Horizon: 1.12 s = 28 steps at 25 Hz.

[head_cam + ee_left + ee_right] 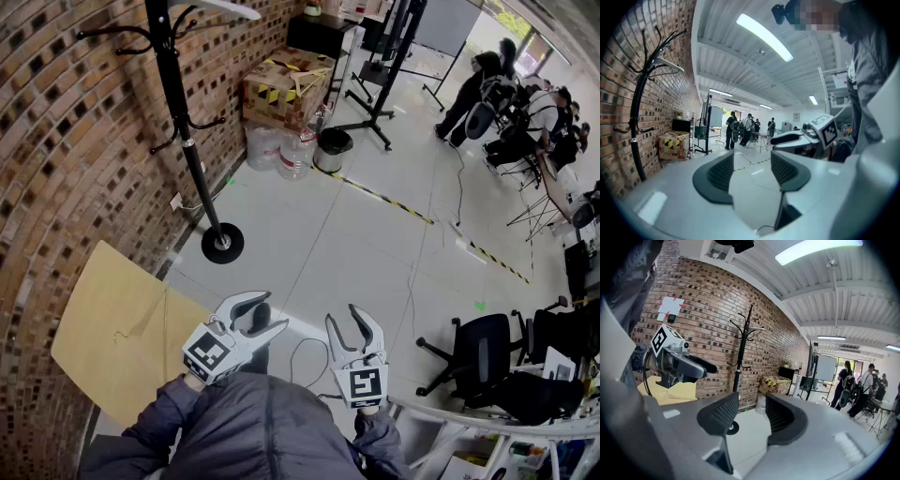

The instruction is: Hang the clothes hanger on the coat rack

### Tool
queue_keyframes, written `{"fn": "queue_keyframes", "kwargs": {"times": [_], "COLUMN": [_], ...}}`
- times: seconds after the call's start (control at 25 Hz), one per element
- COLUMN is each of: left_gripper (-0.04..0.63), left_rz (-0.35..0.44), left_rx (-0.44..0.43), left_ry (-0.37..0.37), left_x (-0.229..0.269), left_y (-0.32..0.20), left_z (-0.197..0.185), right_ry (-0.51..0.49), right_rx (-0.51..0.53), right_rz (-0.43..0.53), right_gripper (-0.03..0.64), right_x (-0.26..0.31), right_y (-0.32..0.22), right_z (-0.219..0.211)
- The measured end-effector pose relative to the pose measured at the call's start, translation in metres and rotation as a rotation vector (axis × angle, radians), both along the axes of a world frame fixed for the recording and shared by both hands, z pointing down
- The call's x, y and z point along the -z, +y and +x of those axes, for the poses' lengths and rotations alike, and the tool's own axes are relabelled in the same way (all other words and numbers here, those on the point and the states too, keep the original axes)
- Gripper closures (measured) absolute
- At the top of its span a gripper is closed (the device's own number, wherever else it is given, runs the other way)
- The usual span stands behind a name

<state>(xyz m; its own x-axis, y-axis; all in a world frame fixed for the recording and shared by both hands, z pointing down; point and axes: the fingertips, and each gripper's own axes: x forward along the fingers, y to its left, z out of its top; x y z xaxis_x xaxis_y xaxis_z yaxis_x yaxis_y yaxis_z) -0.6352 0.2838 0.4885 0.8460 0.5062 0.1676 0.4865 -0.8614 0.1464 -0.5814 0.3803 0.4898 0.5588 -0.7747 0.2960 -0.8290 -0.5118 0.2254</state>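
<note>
At the top of the coat rack (170, 84), against the brick wall: one pale clothes hanger (671, 65), seemingly hooked over an upper prong. Probably light, stiff and smooth; best pinched at the neck just under the hook, or on a shoulder arm, without much squeeze. Low in the head view, left tongs (272, 311) and right tongs (349, 319), both spread wide, pinching nothing, well apart from rack and hanger. Count: one rack, one sure hanger, two tongs, one tan bench (94, 356) bearing a faint wire-like outline, too thin to name.
</note>
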Motion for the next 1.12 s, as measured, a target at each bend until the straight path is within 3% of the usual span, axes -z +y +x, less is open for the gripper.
{"fn": "queue_keyframes", "kwargs": {"times": [0.36,0.68,0.88,1.12], "left_gripper": [0.335,0.336,0.336,0.336], "left_rz": [0.020,0.004,-0.042,-0.051], "left_rx": [-0.042,-0.132,-0.130,-0.097], "left_ry": [-0.026,0.027,0.049,0.023], "left_x": [-0.027,-0.002,0.007,-0.015], "left_y": [-0.070,-0.102,-0.127,-0.134], "left_z": [0.140,0.273,0.323,0.375], "right_ry": [0.013,0.023,0.033,0.023], "right_rx": [-0.011,-0.063,-0.086,-0.099], "right_rz": [0.015,-0.038,-0.082,-0.064], "right_gripper": [0.431,0.433,0.434,0.436], "right_x": [0.002,0.024,0.027,0.012], "right_y": [-0.066,-0.103,-0.120,-0.120], "right_z": [0.136,0.261,0.313,0.386]}}
